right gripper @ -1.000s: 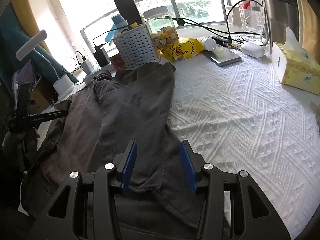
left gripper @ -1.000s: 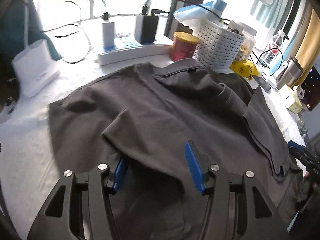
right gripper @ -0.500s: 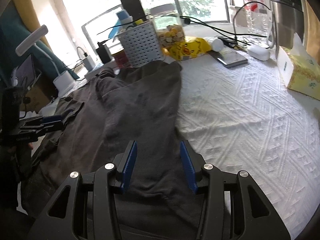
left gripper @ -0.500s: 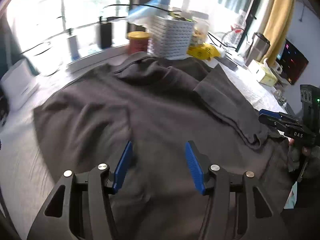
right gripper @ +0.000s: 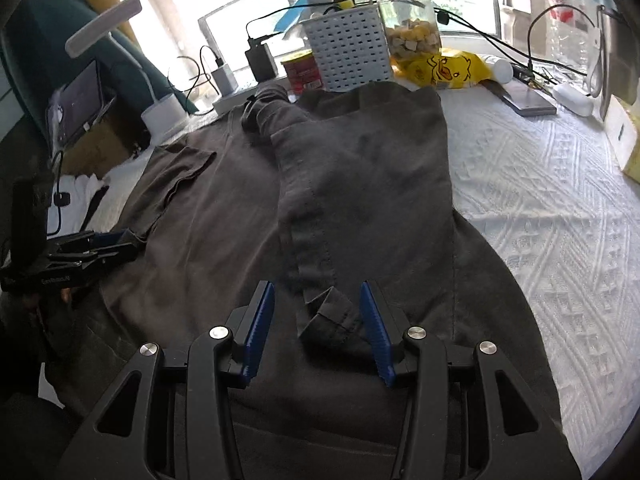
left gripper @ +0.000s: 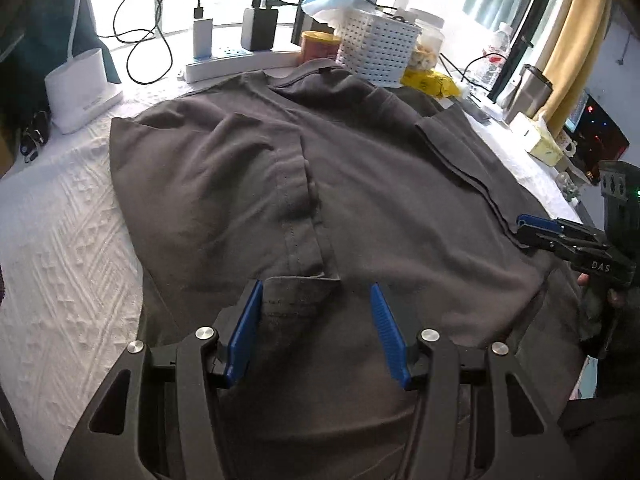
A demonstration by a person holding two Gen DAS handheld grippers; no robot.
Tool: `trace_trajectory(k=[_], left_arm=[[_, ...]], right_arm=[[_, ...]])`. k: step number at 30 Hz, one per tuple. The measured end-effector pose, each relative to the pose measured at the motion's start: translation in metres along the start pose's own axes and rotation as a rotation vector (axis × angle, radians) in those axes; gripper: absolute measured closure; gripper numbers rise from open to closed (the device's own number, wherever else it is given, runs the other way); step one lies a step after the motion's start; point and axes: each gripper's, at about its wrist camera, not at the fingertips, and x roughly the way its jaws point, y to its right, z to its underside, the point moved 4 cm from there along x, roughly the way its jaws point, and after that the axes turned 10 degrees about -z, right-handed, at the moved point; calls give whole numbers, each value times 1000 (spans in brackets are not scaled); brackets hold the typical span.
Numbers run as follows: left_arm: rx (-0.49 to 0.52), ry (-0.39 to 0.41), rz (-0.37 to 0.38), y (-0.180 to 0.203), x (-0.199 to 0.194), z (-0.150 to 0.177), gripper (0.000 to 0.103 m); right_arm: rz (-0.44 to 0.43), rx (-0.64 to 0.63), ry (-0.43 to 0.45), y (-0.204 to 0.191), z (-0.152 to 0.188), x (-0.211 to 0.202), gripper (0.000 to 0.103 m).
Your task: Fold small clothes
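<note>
A dark grey T-shirt (left gripper: 360, 184) lies on the white textured cloth, collar toward the window, both sleeves folded inward over the body. My left gripper (left gripper: 316, 316) is open and empty, its blue pads either side of the folded left sleeve's hem. My right gripper (right gripper: 318, 312) is open and empty, its pads either side of the right sleeve's (right gripper: 360, 184) crumpled end. Each gripper shows in the other's view: the right one (left gripper: 560, 236) at the shirt's right edge, the left one (right gripper: 88, 248) at its left edge.
Behind the collar stand a white perforated basket (left gripper: 378, 50), a red tin (left gripper: 320, 46), a power strip with chargers (left gripper: 240, 62) and a yellow duck bag (right gripper: 448, 68). A white lamp base (left gripper: 80, 88) sits far left. A tissue box (right gripper: 624, 136) and phone (right gripper: 524, 100) lie right.
Both sleeves now lie folded onto the shirt's body. My left gripper has let go of the left sleeve and drawn back toward the near edge; the right gripper stays open.
</note>
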Motion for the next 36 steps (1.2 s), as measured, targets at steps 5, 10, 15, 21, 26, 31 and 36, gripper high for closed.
trace_trajectory(k=[5, 10, 15, 21, 26, 31, 36], left_arm=[[31, -2, 64, 13, -6, 11, 48], [51, 13, 81, 26, -11, 16, 48], [61, 22, 86, 32, -14, 19, 48], [72, 63, 63, 35, -29, 21, 48], [77, 108, 45, 39, -47, 26, 48], [67, 156, 39, 41, -66, 32, 48], [62, 197, 21, 45, -82, 41, 48]], right_arm=[[9, -15, -17, -8, 10, -2, 55], [19, -22, -27, -14, 16, -5, 55], [20, -42, -35, -23, 22, -8, 55], [37, -53, -3, -30, 25, -22, 55], [67, -58, 42, -32, 27, -42, 55], [91, -61, 77, -35, 32, -61, 55], [115, -62, 99, -38, 42, -76, 55]])
